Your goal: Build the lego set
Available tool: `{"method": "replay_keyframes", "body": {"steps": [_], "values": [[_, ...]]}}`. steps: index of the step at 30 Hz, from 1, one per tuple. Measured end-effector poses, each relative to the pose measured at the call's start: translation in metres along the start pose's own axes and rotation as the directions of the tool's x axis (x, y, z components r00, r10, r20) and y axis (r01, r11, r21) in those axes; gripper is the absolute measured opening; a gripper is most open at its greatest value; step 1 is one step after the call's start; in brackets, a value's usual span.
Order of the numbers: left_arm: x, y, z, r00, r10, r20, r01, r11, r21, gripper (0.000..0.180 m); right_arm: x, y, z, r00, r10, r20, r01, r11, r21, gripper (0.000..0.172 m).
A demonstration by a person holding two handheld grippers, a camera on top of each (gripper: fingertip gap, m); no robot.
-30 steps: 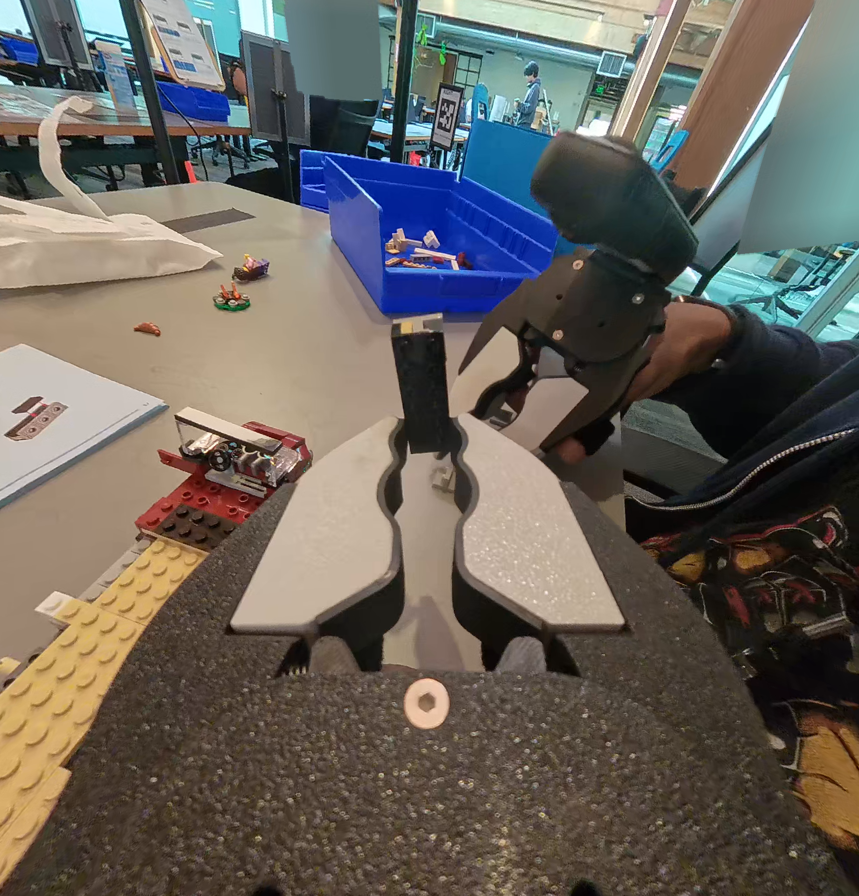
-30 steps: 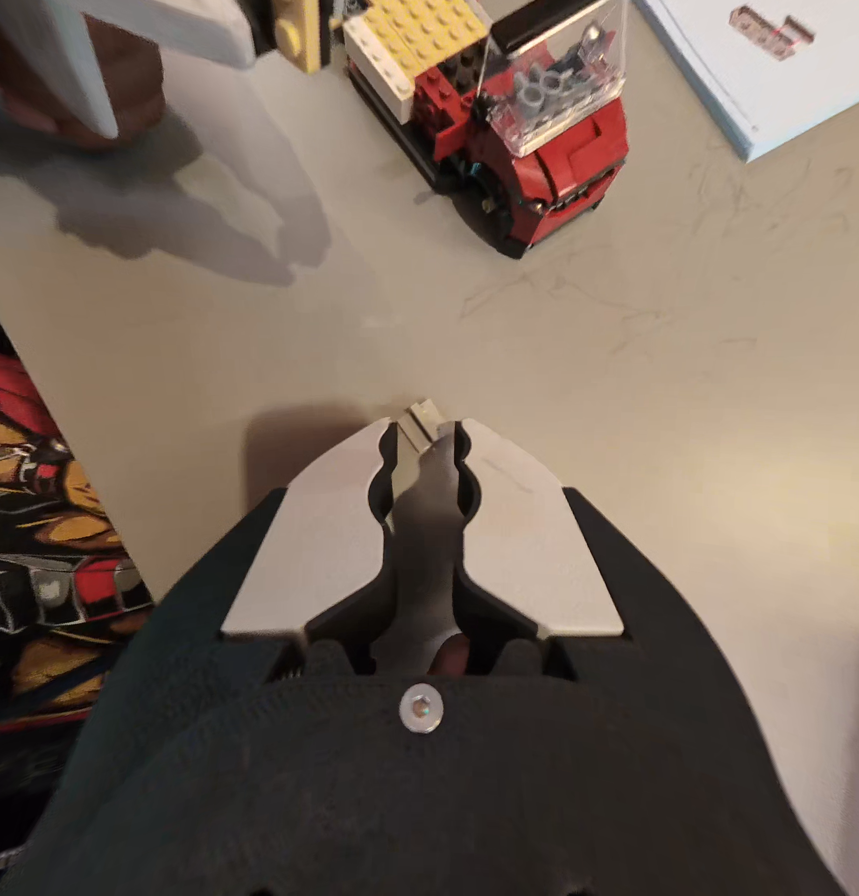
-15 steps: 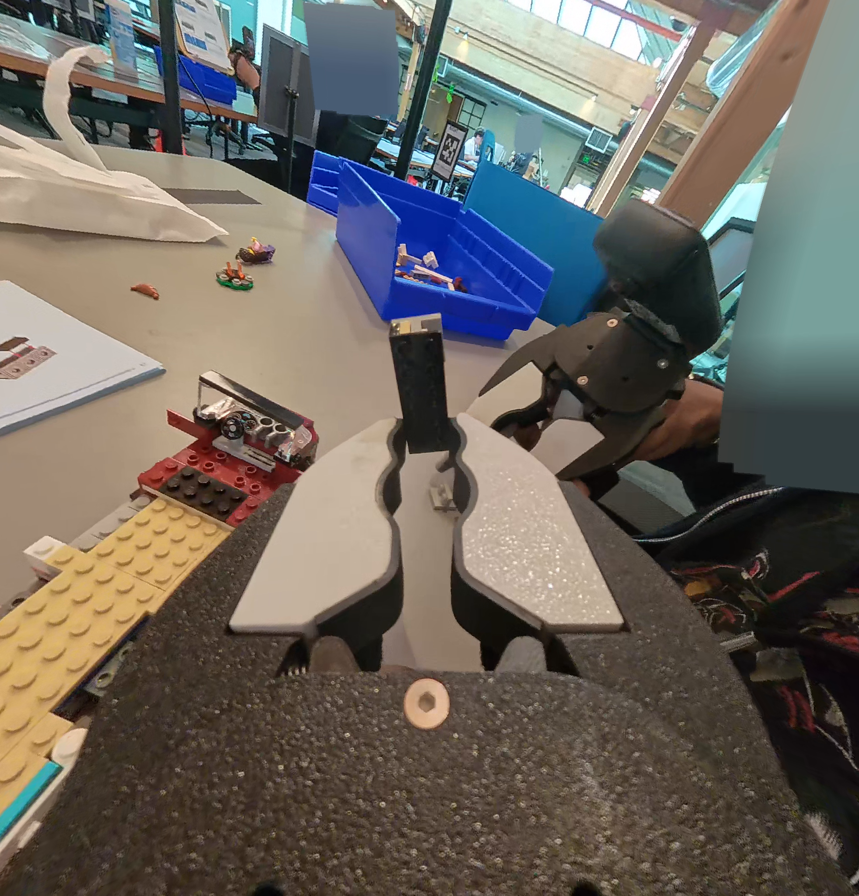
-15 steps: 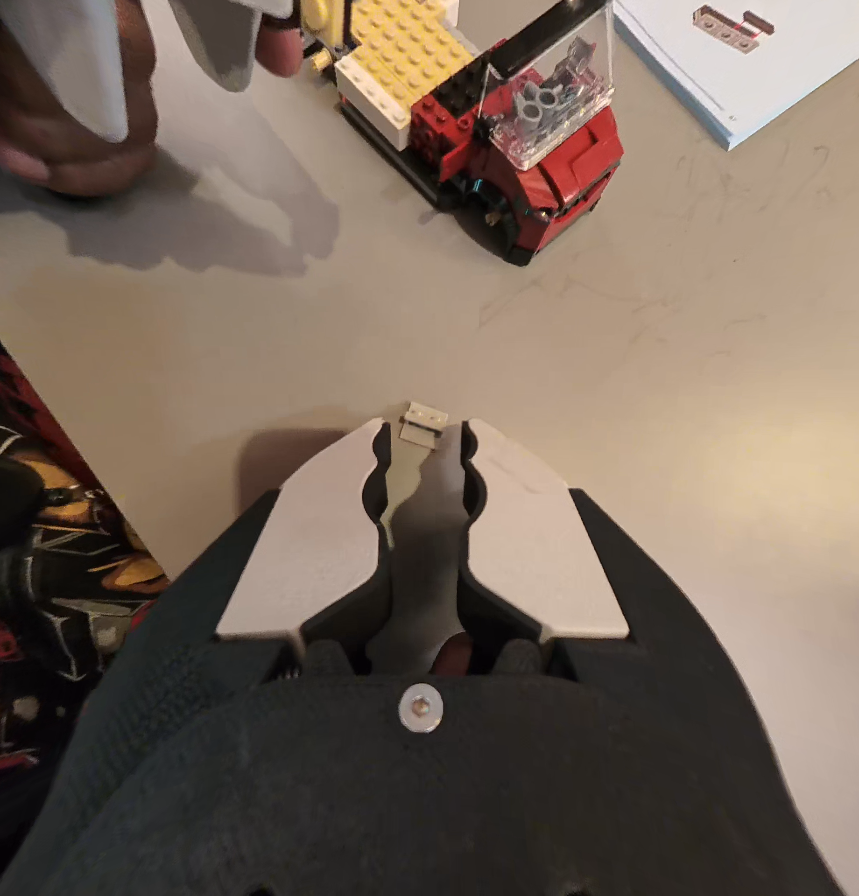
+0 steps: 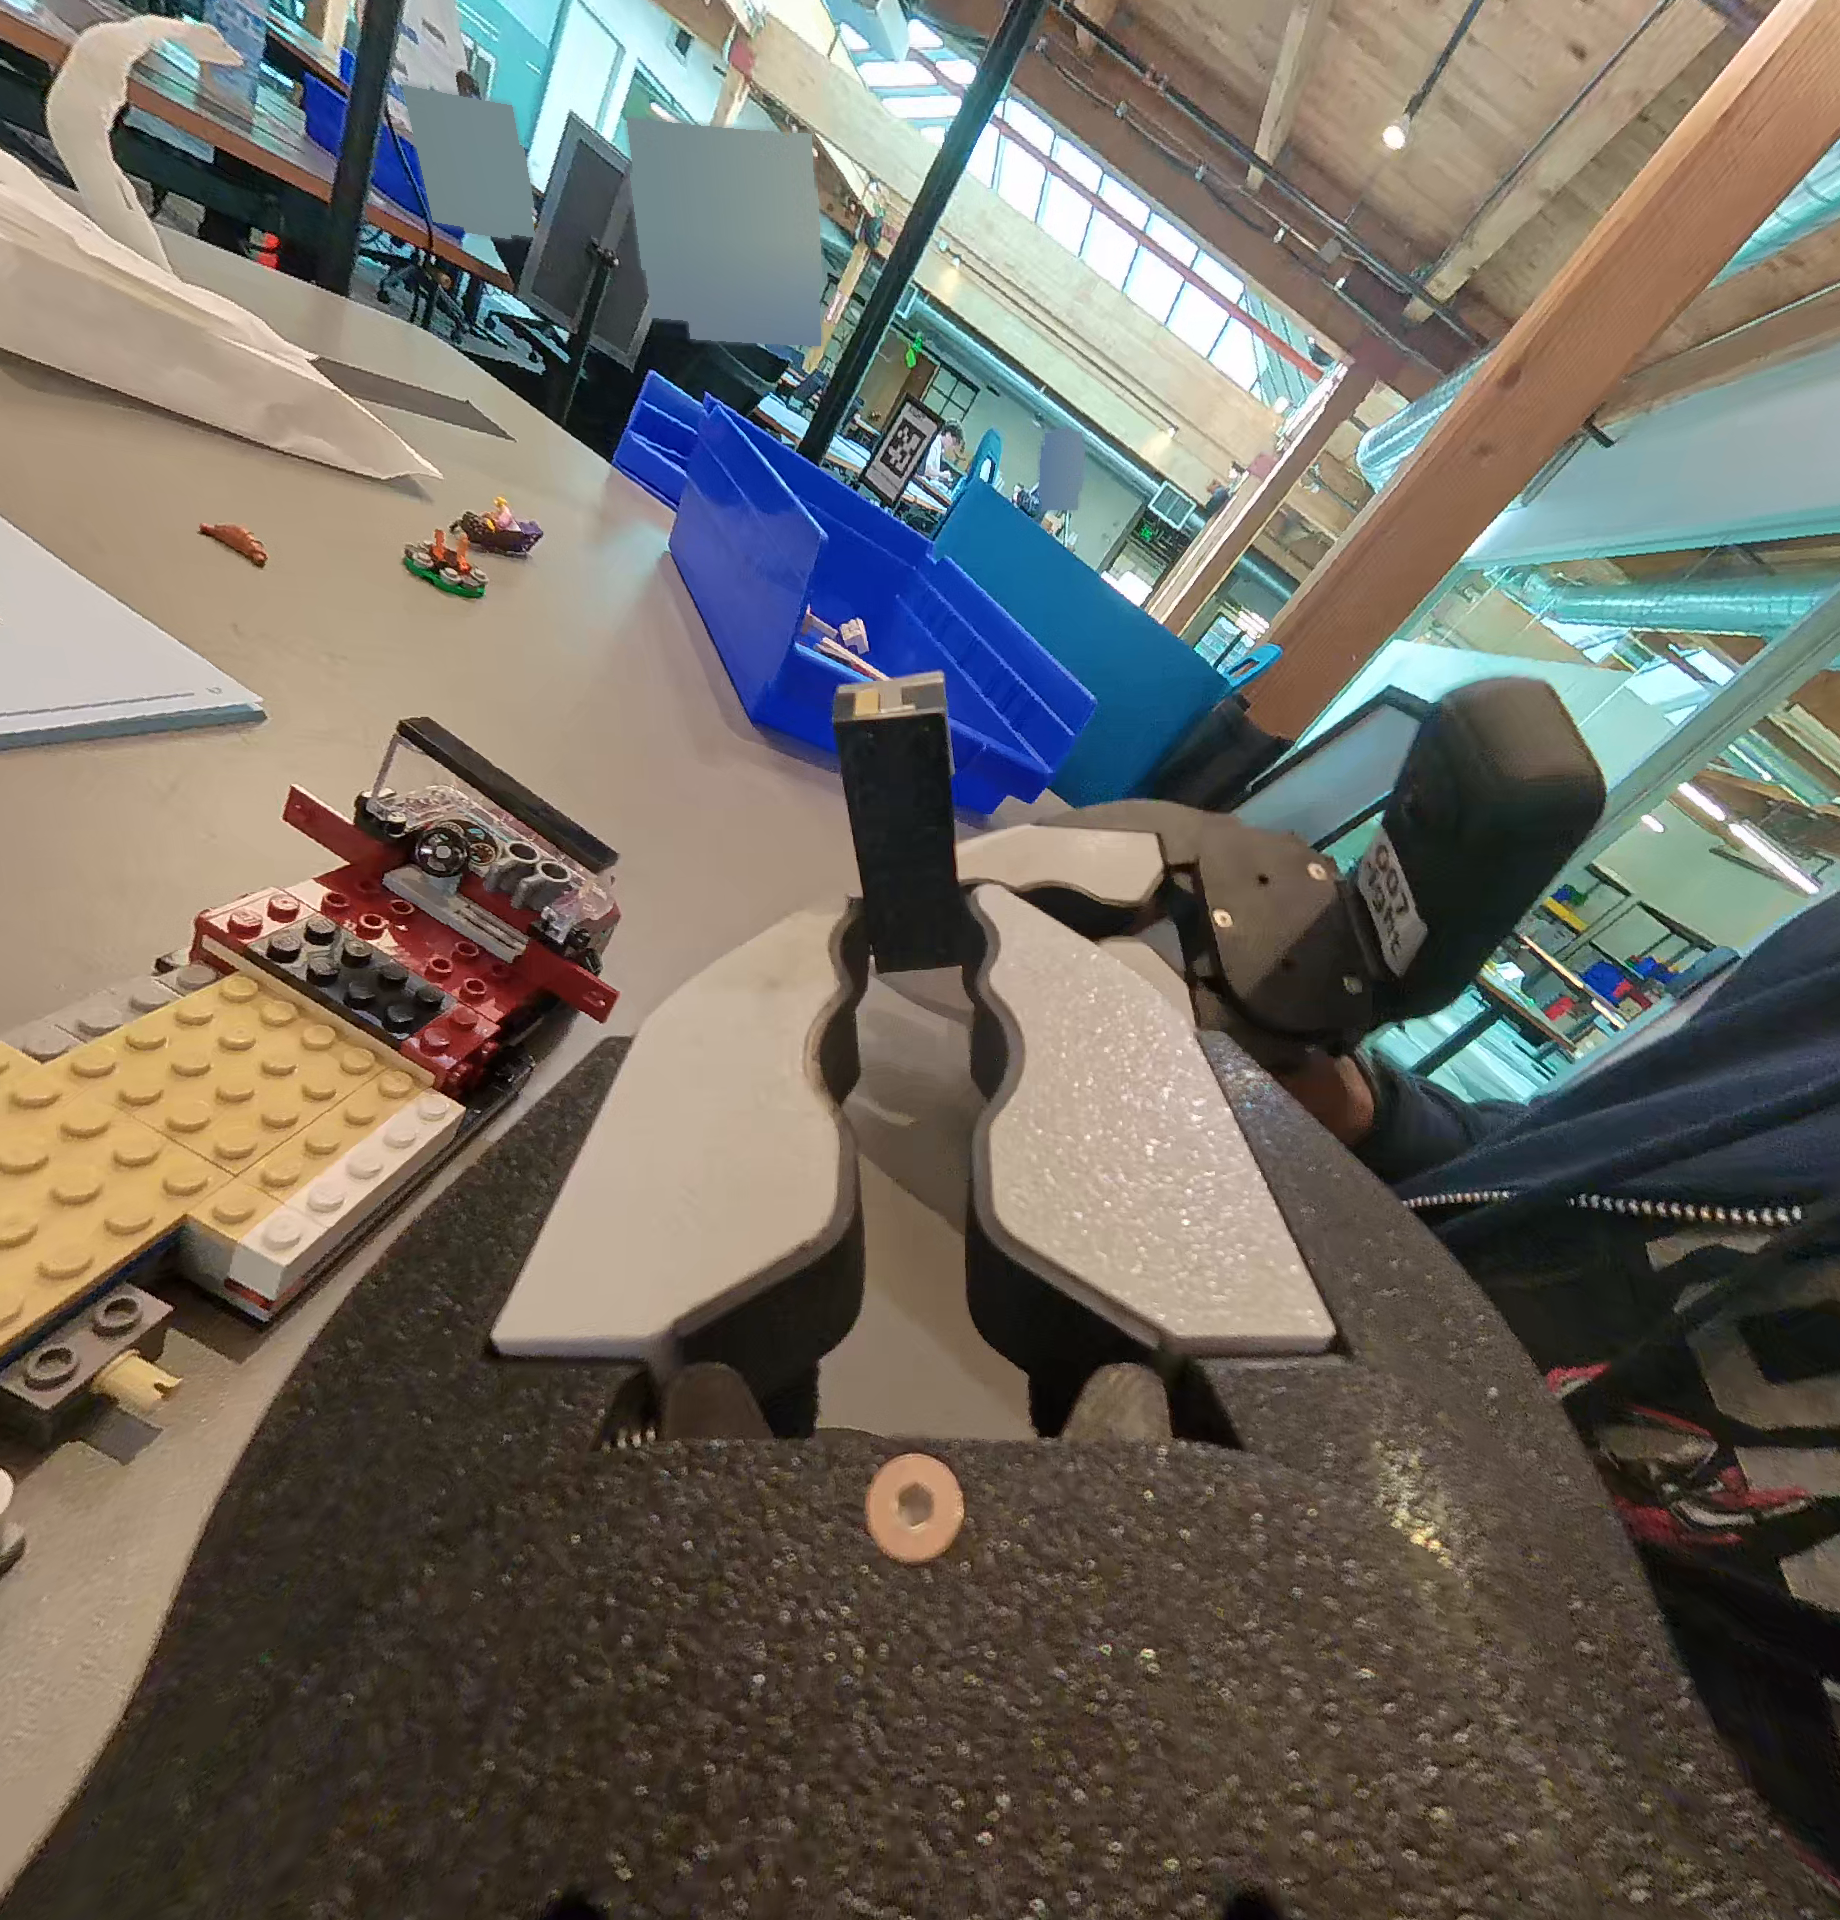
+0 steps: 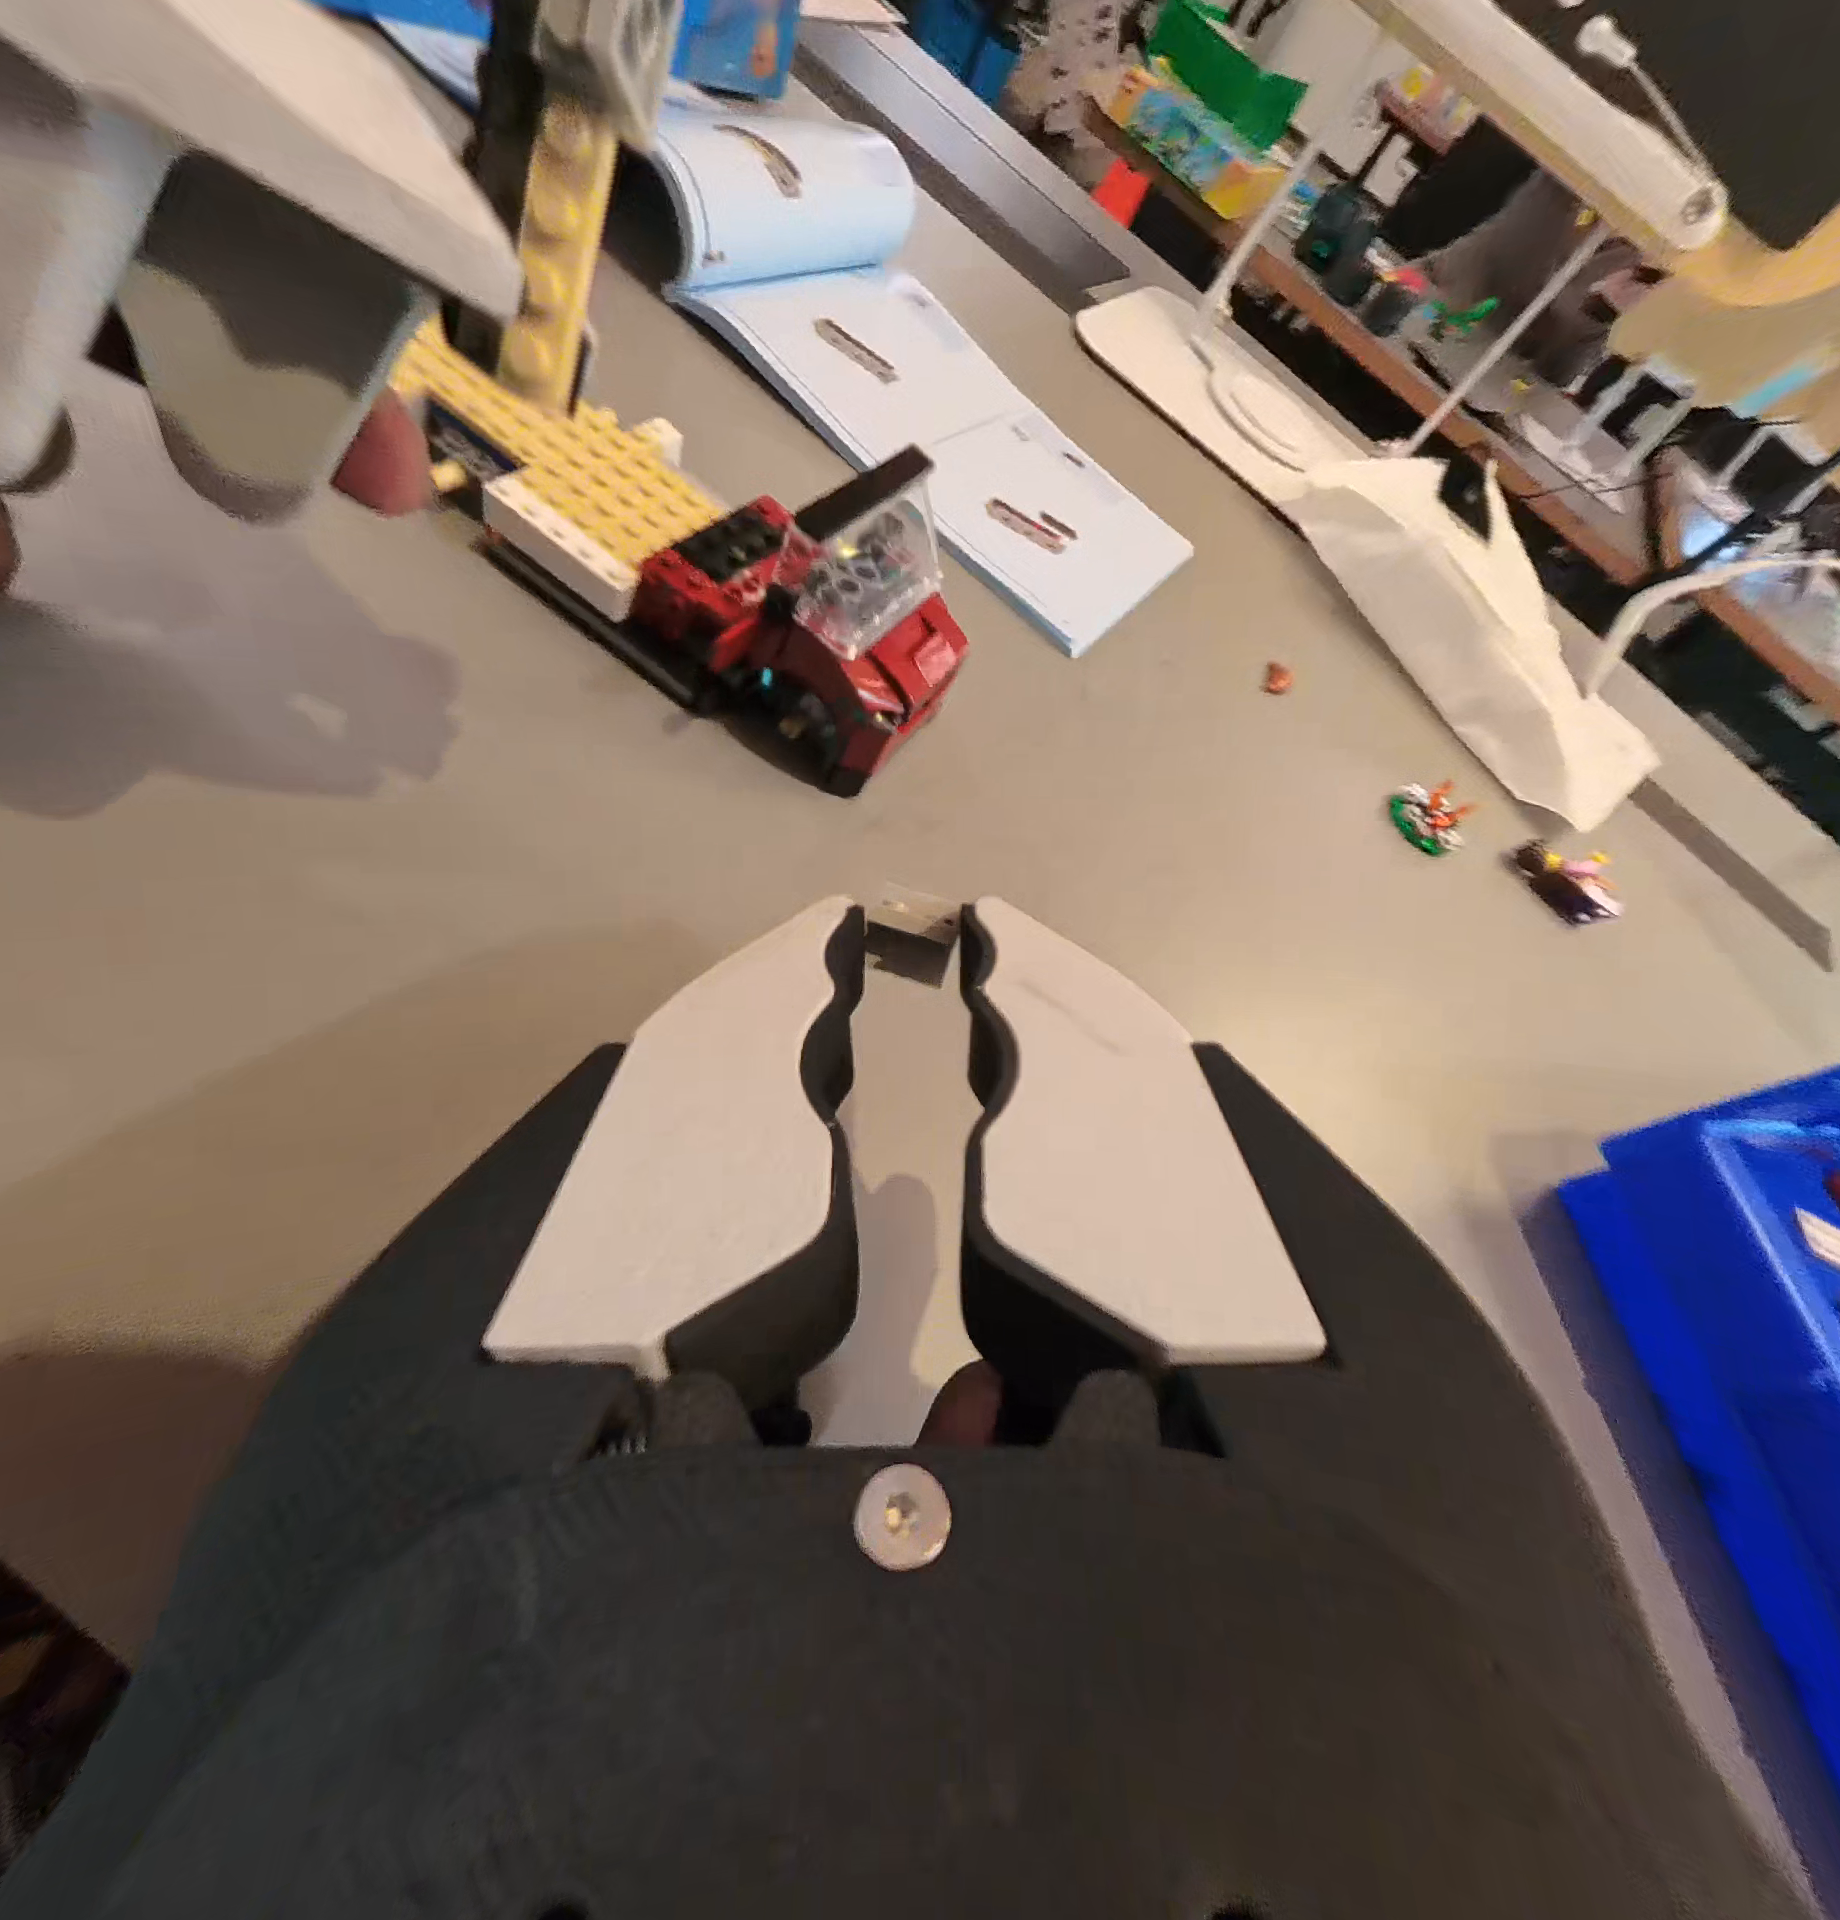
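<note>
A red brick truck [image 6: 791, 623] and blue bin [image 5: 895, 623] flank both grippers: left gripper [image 5: 911, 935] pinches a black strip [image 5: 895, 821] upright, right gripper [image 6: 911, 925] pinches a small grey piece [image 6: 911, 930] above the tabletop [image 6: 1207, 883].

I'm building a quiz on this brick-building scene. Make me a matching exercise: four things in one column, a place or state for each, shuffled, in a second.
Things:
1. black brick strip
2. small grey piece
3. blue bin
4. red and tan brick vehicle

Places or states:
A. standing on the table beside the open booklet
B. clamped upright in the left gripper
C. holding a few loose pieces
D. between the right gripper's fingertips

Pairs: 1-B, 2-D, 3-C, 4-A
</note>
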State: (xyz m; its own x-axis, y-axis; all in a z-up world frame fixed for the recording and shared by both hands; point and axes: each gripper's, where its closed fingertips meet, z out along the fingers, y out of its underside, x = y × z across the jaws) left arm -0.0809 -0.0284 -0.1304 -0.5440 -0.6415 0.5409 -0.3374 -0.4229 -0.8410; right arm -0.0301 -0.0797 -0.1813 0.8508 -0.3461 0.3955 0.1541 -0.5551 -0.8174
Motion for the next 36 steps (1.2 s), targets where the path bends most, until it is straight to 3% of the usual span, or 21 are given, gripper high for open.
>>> {"method": "replay_keyframes", "body": {"steps": [10,14,23,31,36], "values": [[0.004,0.000,0.016,0.999,-0.018,-0.052,0.018,1.000,-0.004,0.017,0.015,0.039,-0.030,1.000,0.026,0.007,-0.025,0.992,-0.126,0.025],[0.005,0.000,0.017,0.998,-0.013,-0.054,0.013,1.000,-0.006,0.017,0.017,0.047,-0.035,0.995,0.007,0.096,0.006,0.991,-0.135,0.025],[0.016,0.002,0.014,0.997,0.009,-0.077,-0.007,1.000,0.018,0.017,-0.010,0.052,-0.040,0.912,-0.274,0.305,0.325,0.937,-0.127,0.018],[0.017,0.002,0.012,0.995,0.002,-0.095,0.001,1.000,0.025,0.017,-0.014,0.055,-0.036,0.917,-0.107,0.385,0.197,0.959,-0.202,0.018],[0.017,0.000,0.010,0.994,-0.012,-0.106,0.016,0.999,0.036,0.017,-0.015,0.053,-0.034,0.914,-0.106,0.392,0.197,0.960,-0.199,0.018]]}}
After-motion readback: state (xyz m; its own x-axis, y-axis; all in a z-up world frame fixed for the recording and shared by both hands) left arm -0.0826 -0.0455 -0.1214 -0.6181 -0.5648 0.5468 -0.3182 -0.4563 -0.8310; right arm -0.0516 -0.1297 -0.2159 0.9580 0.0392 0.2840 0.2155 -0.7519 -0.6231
